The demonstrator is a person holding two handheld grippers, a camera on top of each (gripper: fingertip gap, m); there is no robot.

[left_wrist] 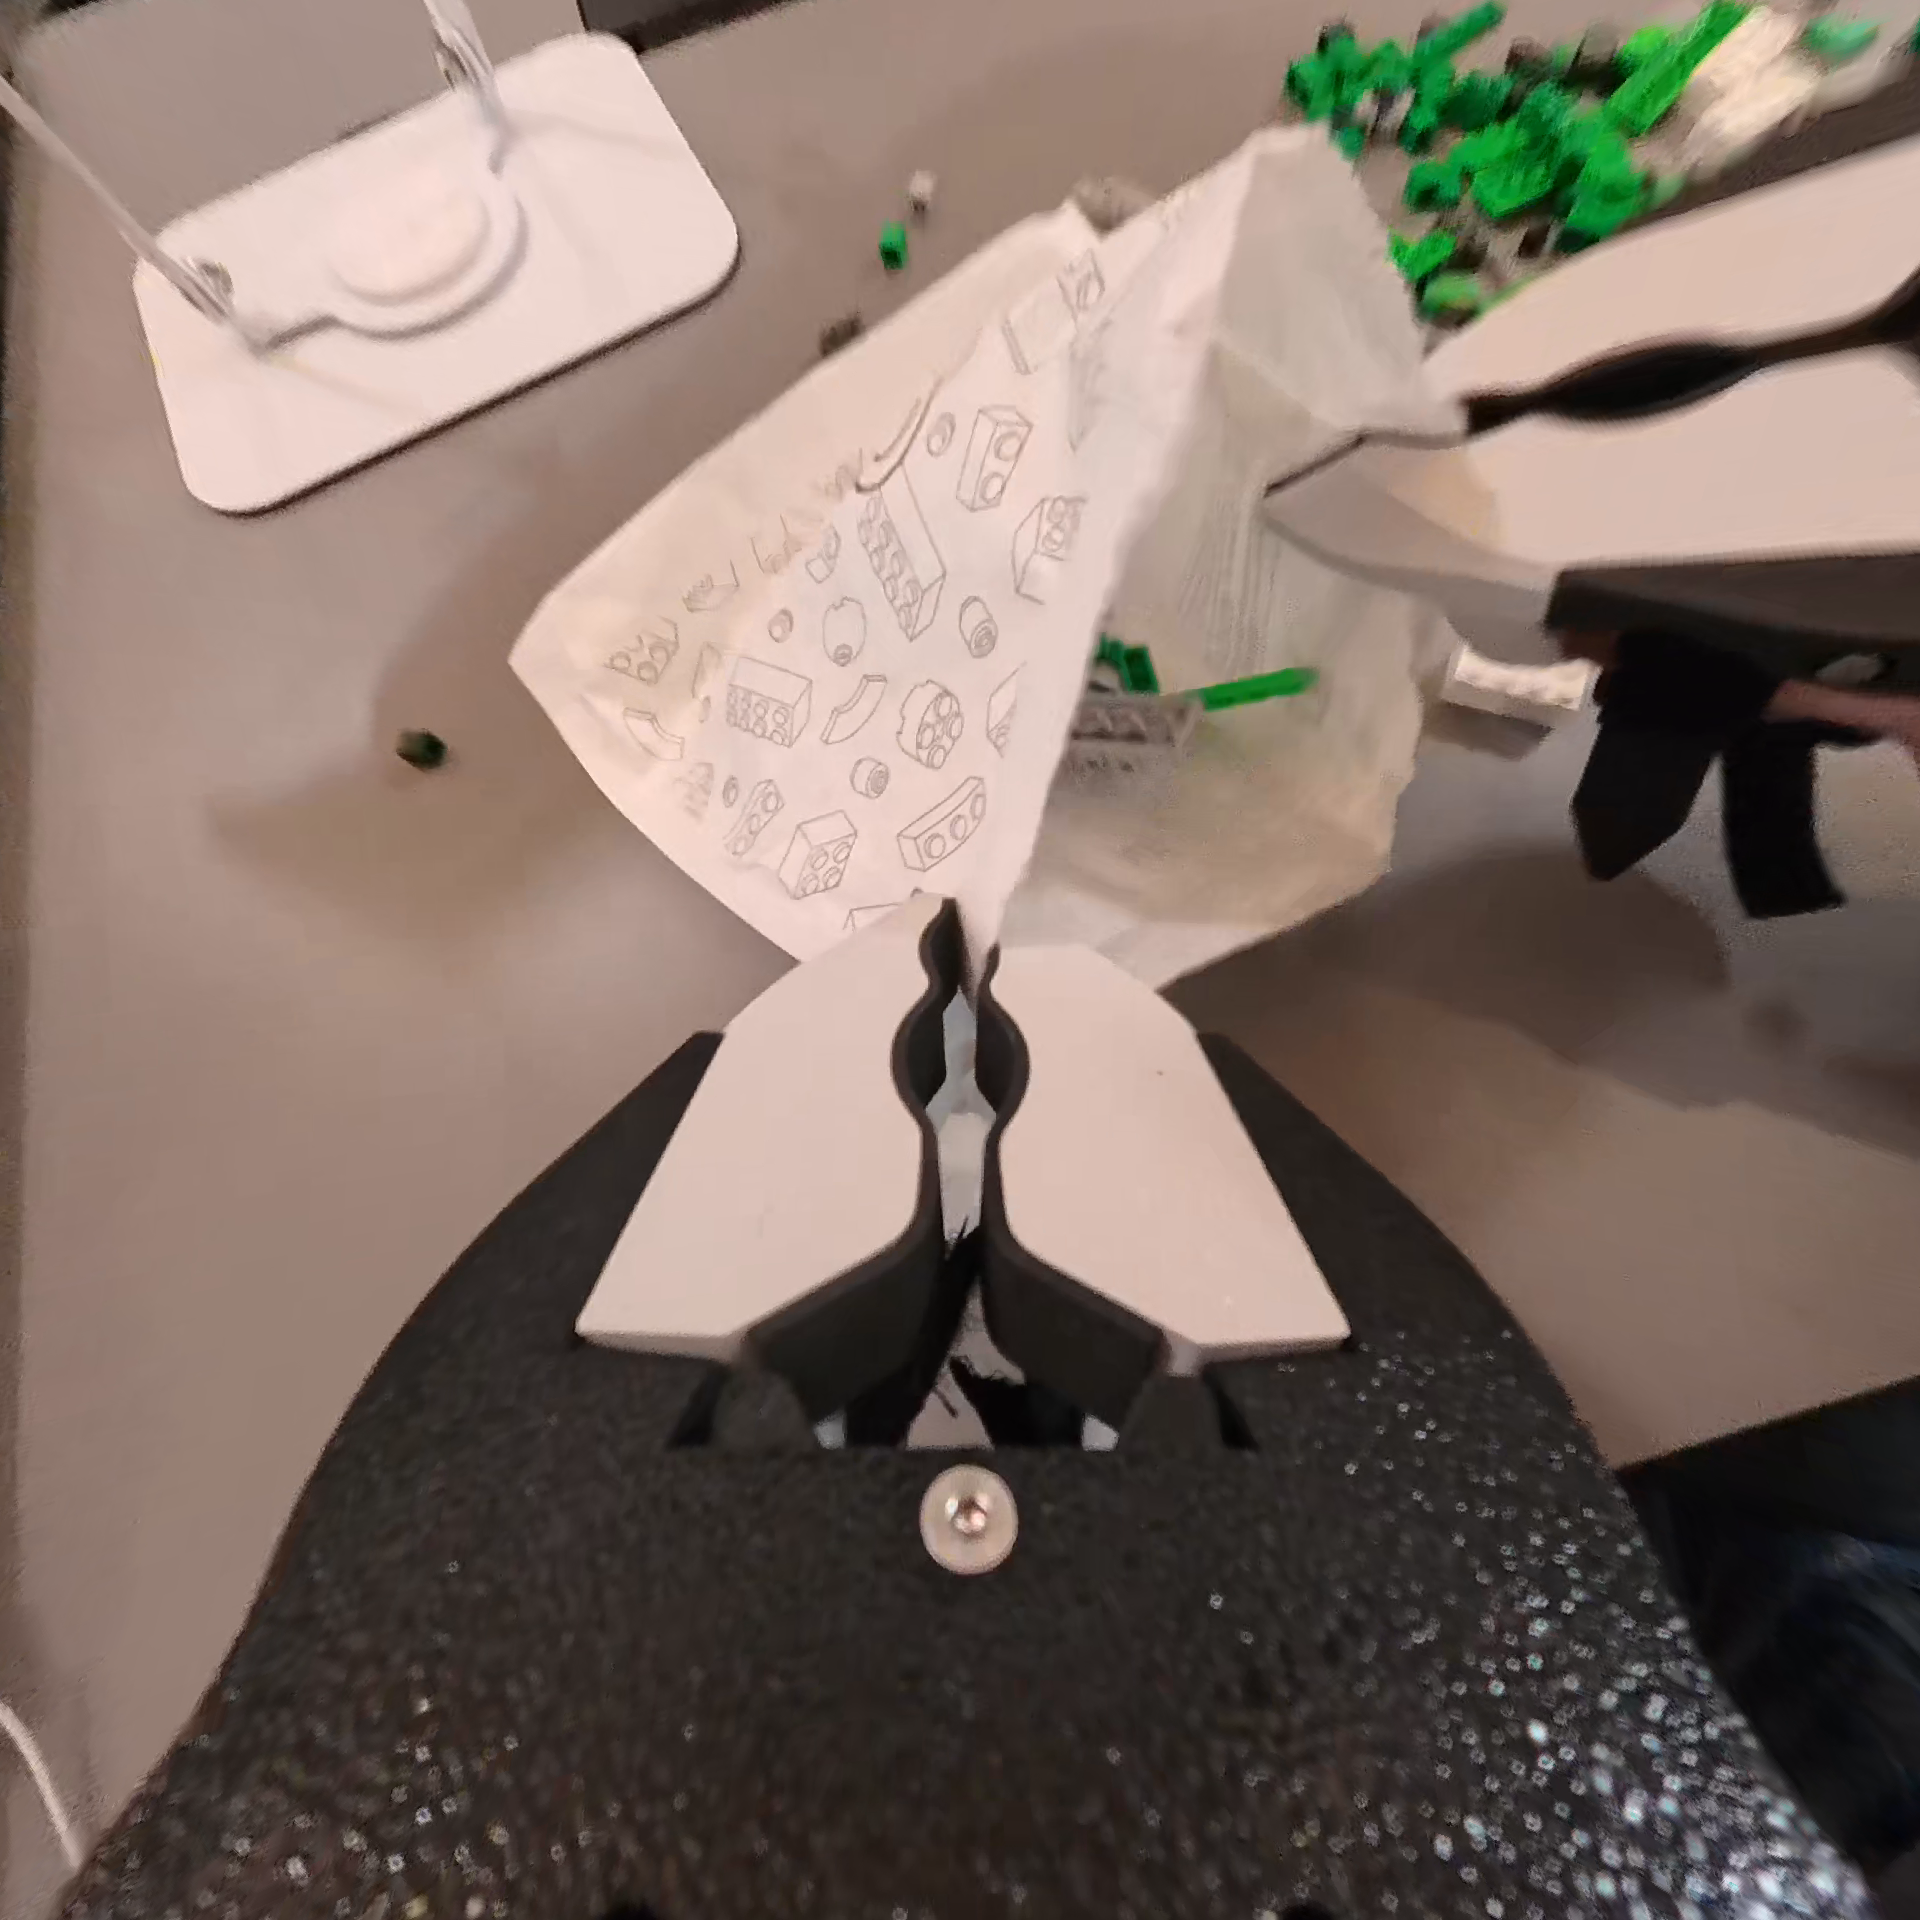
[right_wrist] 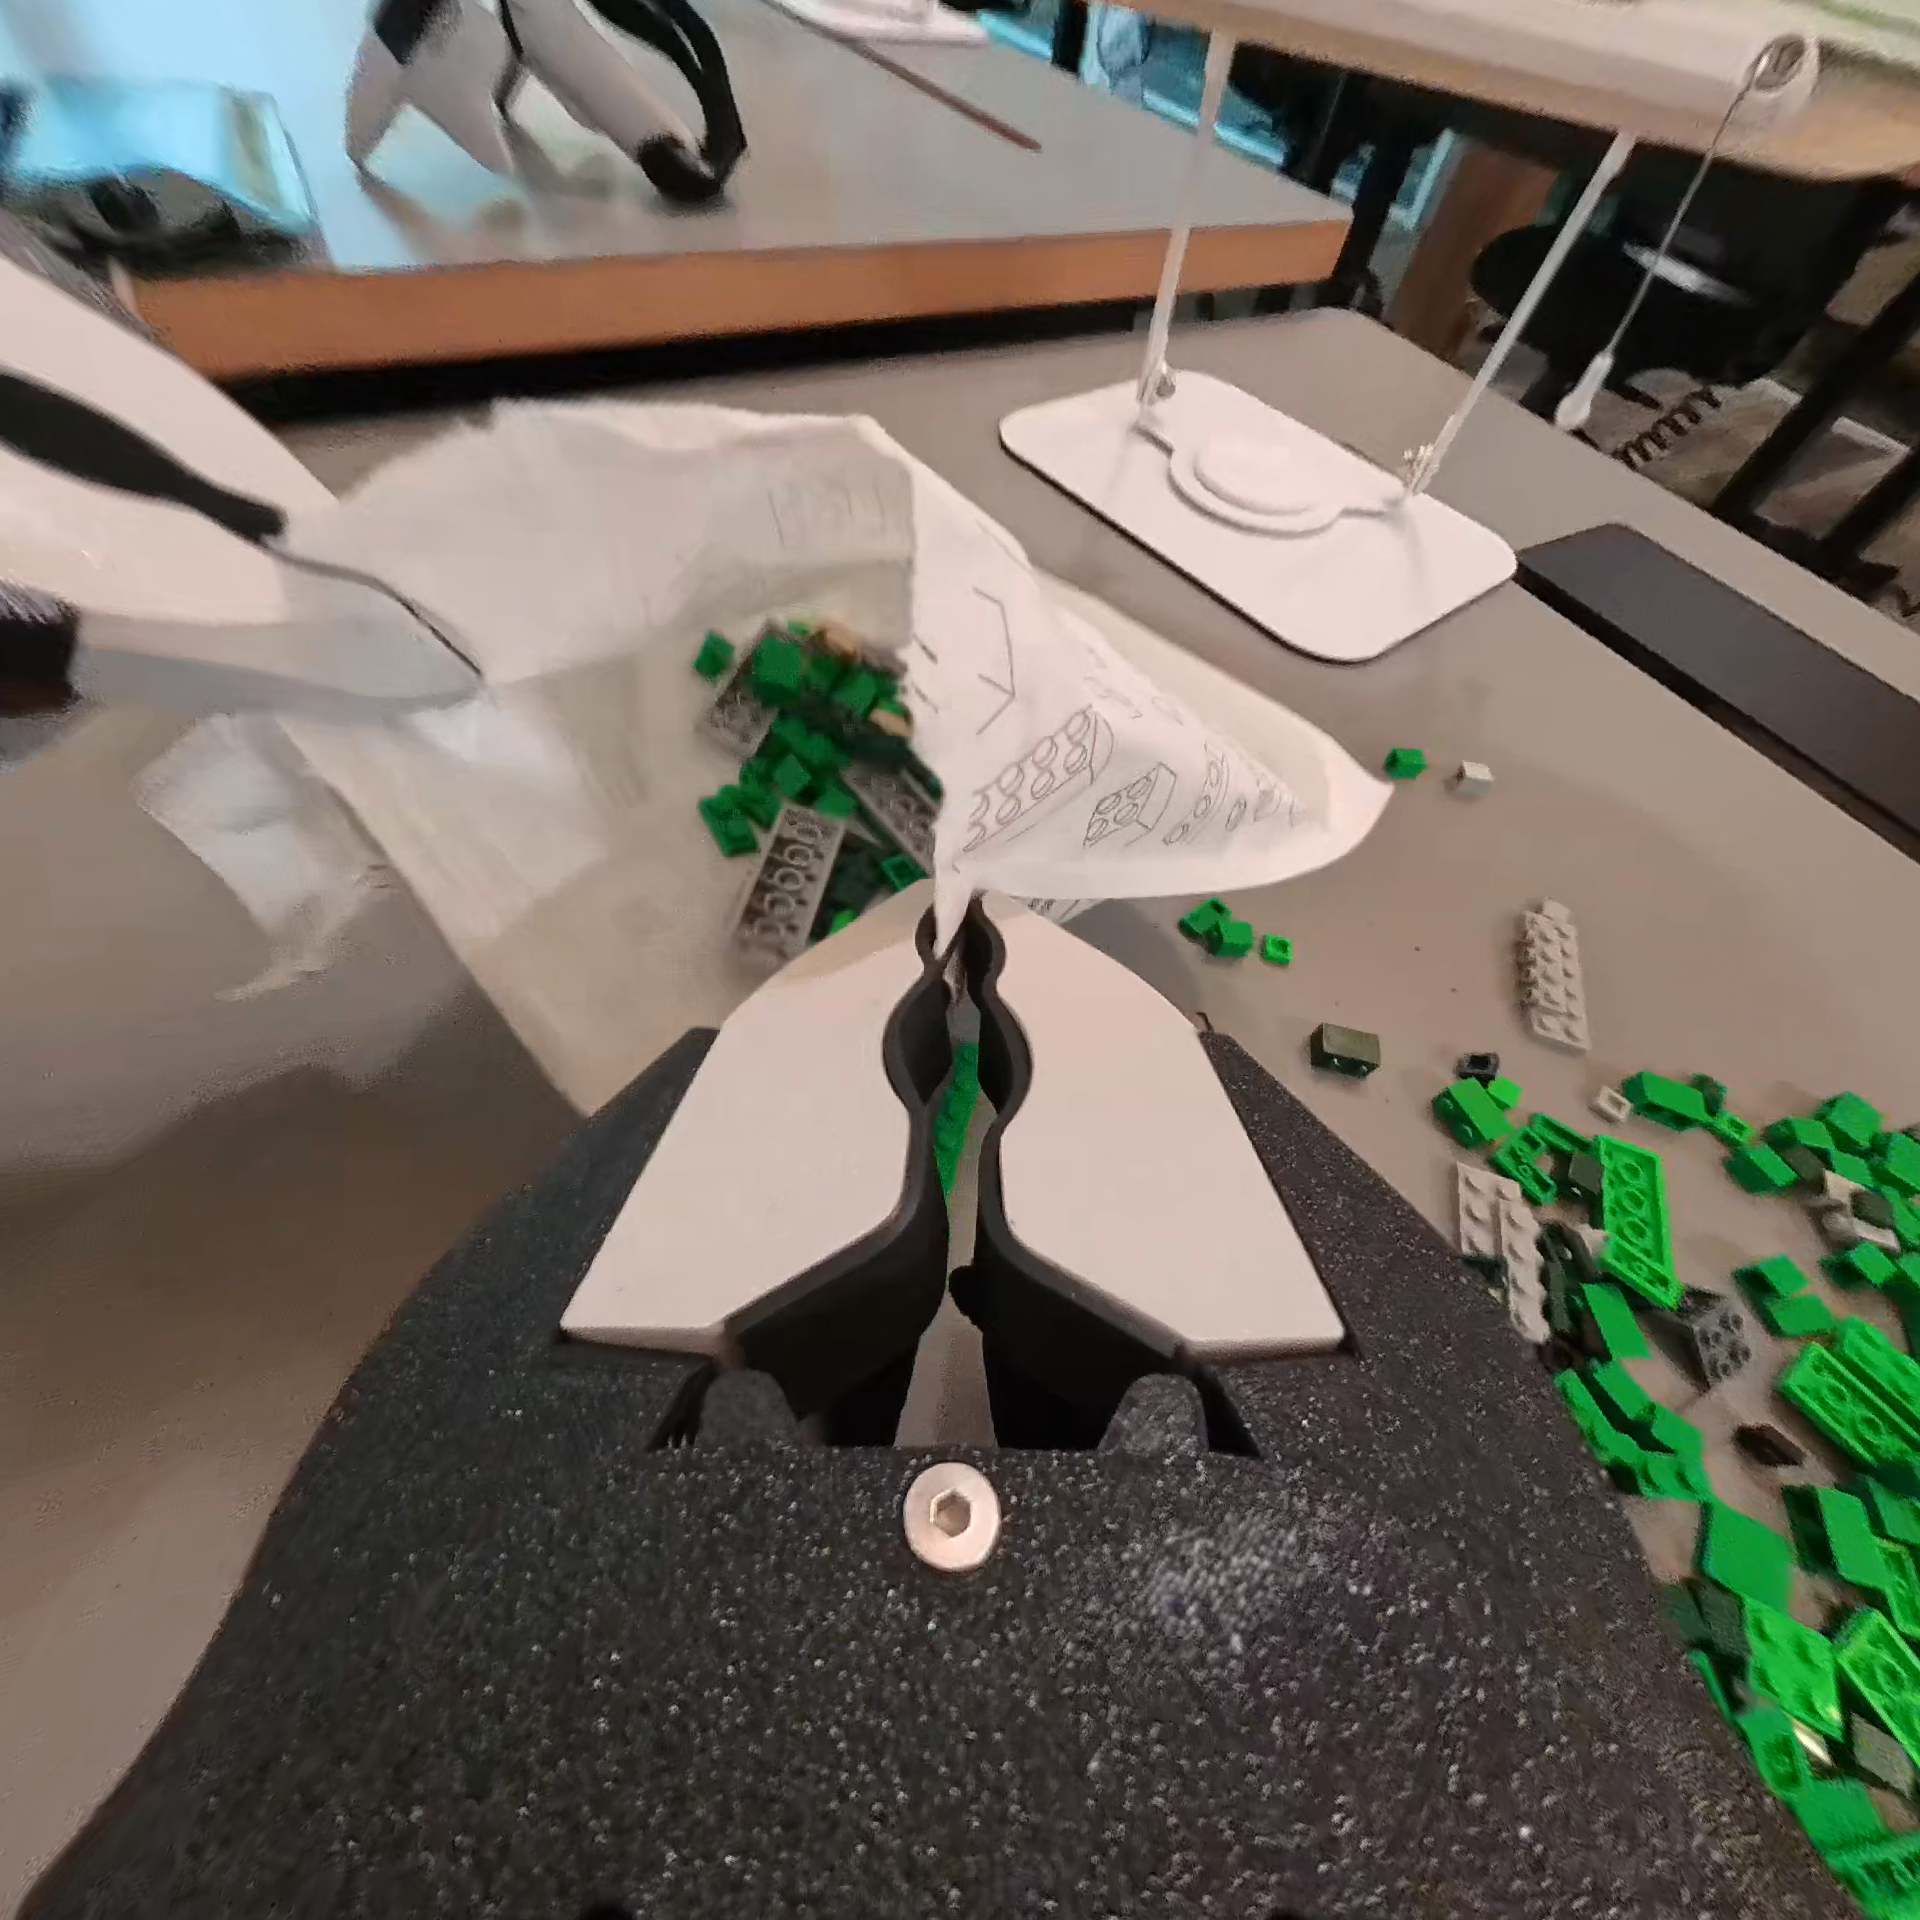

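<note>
Between the fingers of my left gripper (left_wrist: 961, 935) an edge of the white paper bag (left_wrist: 831, 675) is pinched tight, the jaws closed down on the paper with only its thickness between them. My right gripper (right_wrist: 961, 930) is clamped the same way on the opposite edge of the bag's mouth, so the bag hangs spread open between the two, lifted above the grey table (right_wrist: 1558, 883). Inside it lie green and grey toy bricks (right_wrist: 810, 769). A larger heap of loose bricks (right_wrist: 1766, 1299) lies on the table just right of my right gripper. Farther off stands a white flat stand (right_wrist: 1299, 540) with clear uprights.
</note>
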